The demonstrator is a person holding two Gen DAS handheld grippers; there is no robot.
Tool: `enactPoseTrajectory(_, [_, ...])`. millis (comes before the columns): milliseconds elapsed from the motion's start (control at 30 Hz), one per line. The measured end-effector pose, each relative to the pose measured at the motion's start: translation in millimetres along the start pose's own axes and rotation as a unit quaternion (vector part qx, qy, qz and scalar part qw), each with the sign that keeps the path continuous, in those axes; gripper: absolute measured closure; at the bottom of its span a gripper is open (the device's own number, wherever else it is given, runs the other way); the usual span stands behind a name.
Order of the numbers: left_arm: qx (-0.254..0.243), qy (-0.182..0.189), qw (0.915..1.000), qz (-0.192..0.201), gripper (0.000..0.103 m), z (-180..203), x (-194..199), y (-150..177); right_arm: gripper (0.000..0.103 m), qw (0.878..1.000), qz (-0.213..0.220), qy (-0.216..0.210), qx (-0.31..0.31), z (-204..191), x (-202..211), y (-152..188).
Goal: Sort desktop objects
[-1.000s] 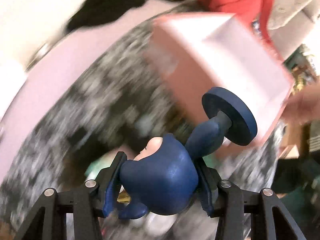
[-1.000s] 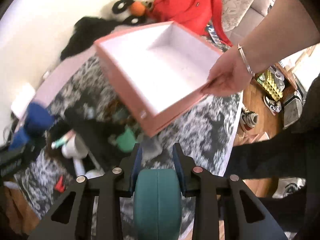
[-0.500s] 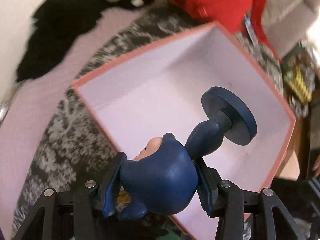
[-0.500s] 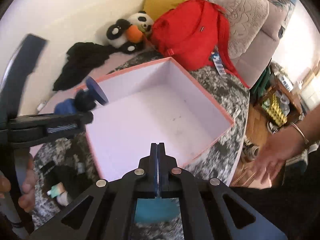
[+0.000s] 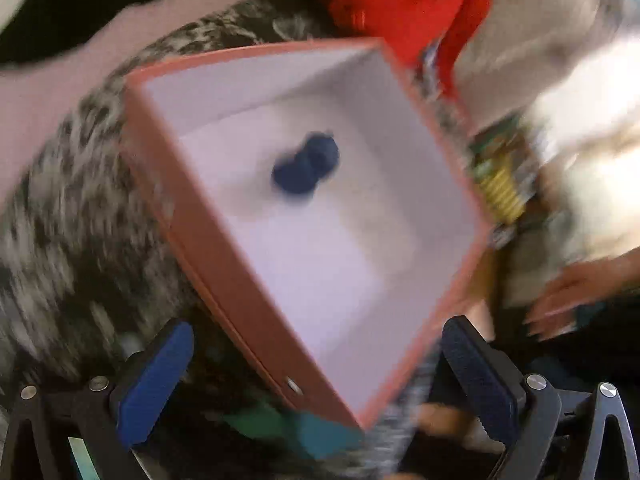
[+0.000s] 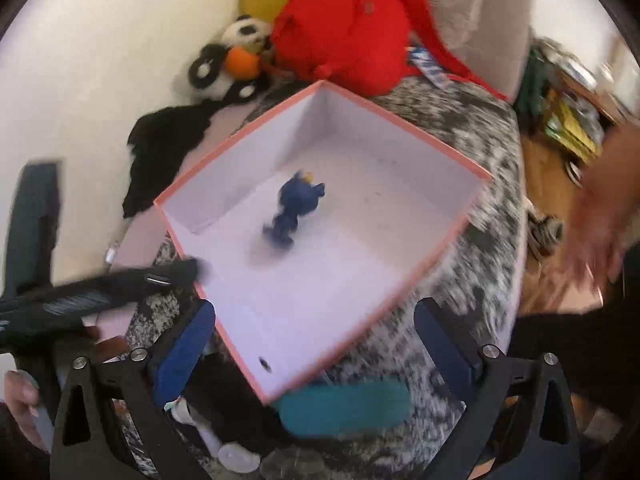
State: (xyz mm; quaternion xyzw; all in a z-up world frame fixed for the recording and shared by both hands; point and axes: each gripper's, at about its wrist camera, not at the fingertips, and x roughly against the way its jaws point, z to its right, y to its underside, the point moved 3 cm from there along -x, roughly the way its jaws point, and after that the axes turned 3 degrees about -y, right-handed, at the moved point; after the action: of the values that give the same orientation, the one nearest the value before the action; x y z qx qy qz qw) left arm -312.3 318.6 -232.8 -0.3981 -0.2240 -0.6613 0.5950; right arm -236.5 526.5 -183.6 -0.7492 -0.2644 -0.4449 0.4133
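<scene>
home living room | sofa cushions | plush panda | red backpack

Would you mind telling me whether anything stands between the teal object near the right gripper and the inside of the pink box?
Only the box's near wall: the teal object lies outside against the near corner. Inside, the floor is bare except the blue figurine.

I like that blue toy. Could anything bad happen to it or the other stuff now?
Maybe. The blue toy looks blurred inside the box, so it may bounce or tip. The teal thing lies right by the box's corner; both open grippers could bump it or the box.
</scene>
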Motion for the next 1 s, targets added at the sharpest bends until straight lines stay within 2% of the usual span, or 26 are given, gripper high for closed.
enactPoseTrajectory(67, [0.074,0.034,0.9966,0.008,0.001,-32,17,38,0.001,1.0,-0.008,0.005,-0.006,7,10,34])
enactPoseTrajectory(100, [0.105,0.027,0.9941,0.004,0.001,-50,25,59,0.001,1.0,-0.023,0.017,-0.006,10,11,55])
enactPoseTrajectory(200, [0.19,-0.041,0.9808,-0.013,0.001,-108,48,129,0.001,0.995,-0.084,0.061,-0.004,16,1,125])
enactPoseTrajectory(267, [0.24,-0.094,0.966,-0.025,0.001,-141,63,177,0.001,0.992,-0.113,0.055,-0.023,20,-7,159])
enactPoseTrajectory(300, [0.249,-0.129,0.9592,-0.035,0.001,-153,68,199,0.001,0.991,-0.124,0.048,-0.033,24,-14,168])
enactPoseTrajectory(333, [0.252,-0.162,0.9527,-0.05,0.001,-167,73,220,0.001,0.989,-0.135,0.042,-0.042,27,-20,176])
enactPoseTrajectory(400, [0.227,-0.226,0.9452,-0.062,0.001,-180,76,243,0.001,0.987,-0.146,0.041,-0.042,31,-31,187])
enactPoseTrajectory(500, [0.169,-0.313,0.932,-0.069,0.001,-190,77,265,0.001,0.988,-0.104,0.108,0.042,30,-42,181])
enactPoseTrajectory(533, [0.146,-0.325,0.9323,-0.064,0.001,-189,73,266,0.001,0.986,-0.086,0.127,0.07,29,-43,178])
enactPoseTrajectory(600, [0.104,-0.323,0.9385,-0.063,0.001,-183,61,265,0.001,0.974,-0.051,0.171,0.141,25,-51,168])
enactPoseTrajectory(700, [0.065,-0.309,0.9463,-0.071,0.001,-177,41,269,0.001,0.951,-0.025,0.191,0.24,12,-62,161])
enactPoseTrajectory(800, [0.073,-0.276,0.9548,-0.084,0.001,-178,24,274,0.002,0.943,-0.029,0.151,0.295,5,-72,161])
enactPoseTrajectory(900, [0.133,-0.247,0.9566,-0.079,0.001,-191,15,284,0.002,0.974,-0.068,0.084,0.198,22,-83,166])
enactPoseTrajectory(1000, [0.187,-0.236,0.9508,-0.071,0.001,-207,11,297,0.001,0.99,-0.107,0.015,0.091,40,-93,171])
